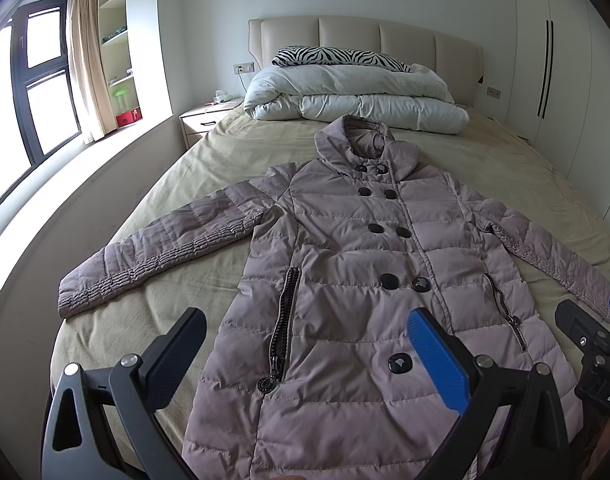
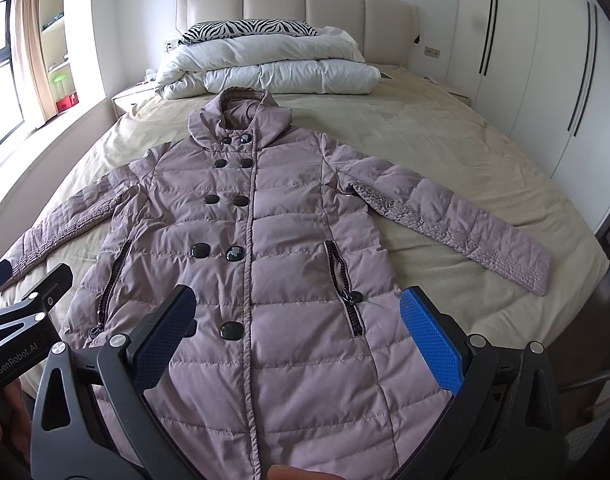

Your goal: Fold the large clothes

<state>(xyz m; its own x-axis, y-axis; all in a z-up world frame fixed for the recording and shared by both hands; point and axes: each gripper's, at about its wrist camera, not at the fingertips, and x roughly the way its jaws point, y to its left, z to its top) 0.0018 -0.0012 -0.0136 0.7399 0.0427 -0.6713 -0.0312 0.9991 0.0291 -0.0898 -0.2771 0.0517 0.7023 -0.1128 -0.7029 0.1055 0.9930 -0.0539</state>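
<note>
A mauve quilted coat (image 1: pixel 345 264) lies flat and buttoned, front up, on the bed (image 1: pixel 185 184), collar toward the folded white duvet (image 1: pixel 357 104) and both sleeves spread sideways. The left gripper (image 1: pixel 305 356) and right gripper (image 2: pixel 297 336) hover over the hem end with fingers spread wide, holding nothing. Judged soft, puffy, light and slick-shelled, the coat is best pinched at a sleeve cuff (image 2: pixel 537 268) or hem corner; its zip pockets appear closed, contents not visible.
</note>
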